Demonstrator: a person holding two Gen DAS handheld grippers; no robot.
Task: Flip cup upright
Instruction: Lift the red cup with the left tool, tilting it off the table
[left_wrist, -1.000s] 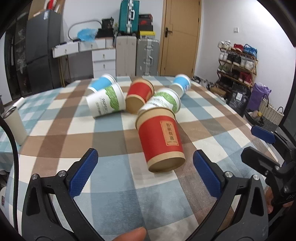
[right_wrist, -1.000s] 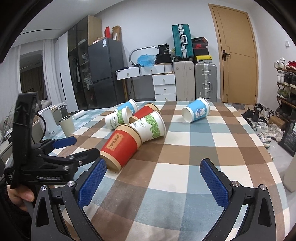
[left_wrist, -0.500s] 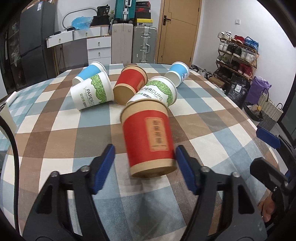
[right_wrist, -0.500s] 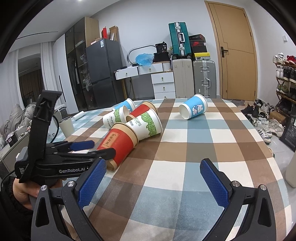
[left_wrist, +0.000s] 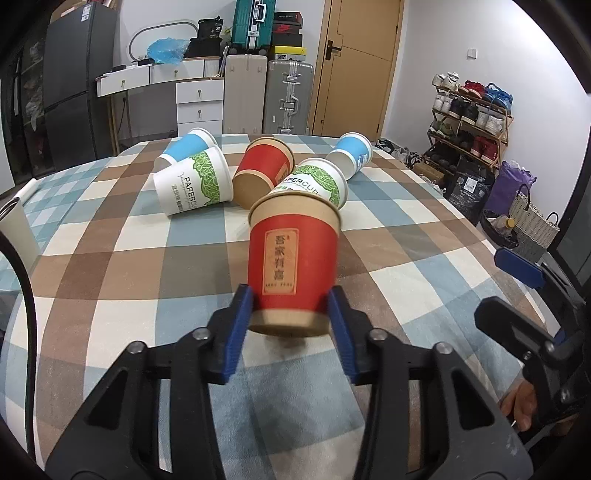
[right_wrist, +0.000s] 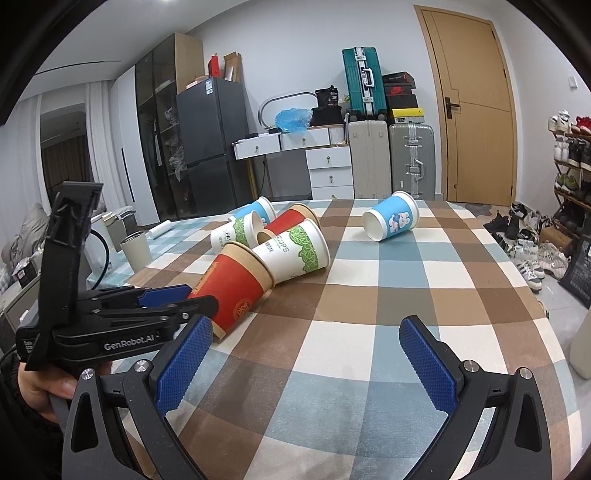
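A red paper cup (left_wrist: 293, 258) with a brown rim lies on its side on the checked tablecloth, base toward me. My left gripper (left_wrist: 290, 314) is shut on its base end, blue pads on both sides. The same cup shows in the right wrist view (right_wrist: 236, 286), held by the left gripper (right_wrist: 184, 301). My right gripper (right_wrist: 304, 363) is open and empty, above the cloth to the cup's right.
Several other cups lie tipped behind: a white-green one (left_wrist: 194, 182), a red one (left_wrist: 264, 170), a white-green one (left_wrist: 317, 181), two blue ones (left_wrist: 351, 151) (left_wrist: 184, 146). A grey tumbler (right_wrist: 136, 249) stands at the table's left edge (left_wrist: 14, 229).
My left gripper moved forward and closed on the red cup's base end. The right gripper stayed open and nearly still.
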